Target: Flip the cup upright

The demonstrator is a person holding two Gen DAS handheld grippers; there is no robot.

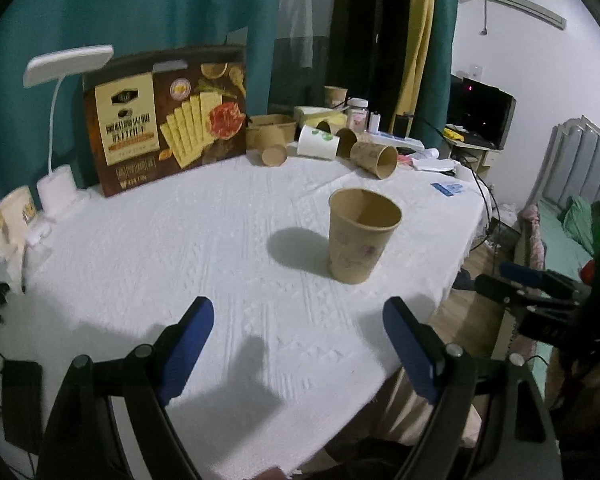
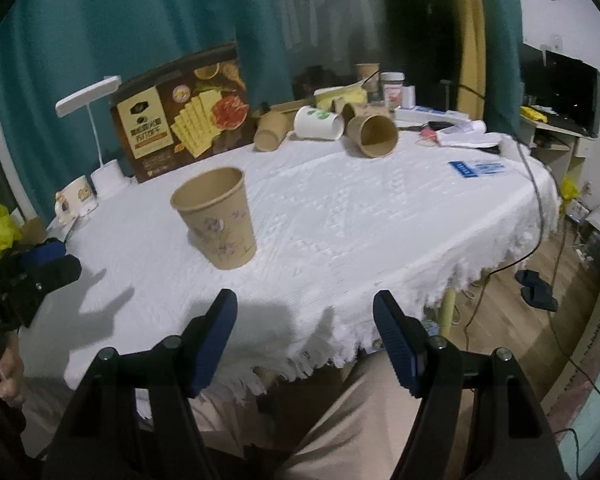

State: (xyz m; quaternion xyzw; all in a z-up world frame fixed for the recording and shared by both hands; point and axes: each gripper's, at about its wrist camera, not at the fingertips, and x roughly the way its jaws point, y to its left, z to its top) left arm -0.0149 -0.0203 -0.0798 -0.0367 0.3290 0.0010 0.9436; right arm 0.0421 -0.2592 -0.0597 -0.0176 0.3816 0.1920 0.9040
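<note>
The brown paper cup [image 1: 362,236] stands upright, mouth up, near the table's [image 1: 180,240] right edge. Both the left gripper [image 1: 300,344] and right gripper [image 2: 304,340] hang empty, jaws apart. Best to withdraw clear without nudging it.

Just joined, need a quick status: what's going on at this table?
A person holds a gripper in each hand over a table with a white cloth. A brown paper cup stands upright, mouth up, alone mid-table. Neither the left gripper nor the right gripper touches it; both have jaws apart and empty, on the near side. More cups lie on their sides at the back.
</note>
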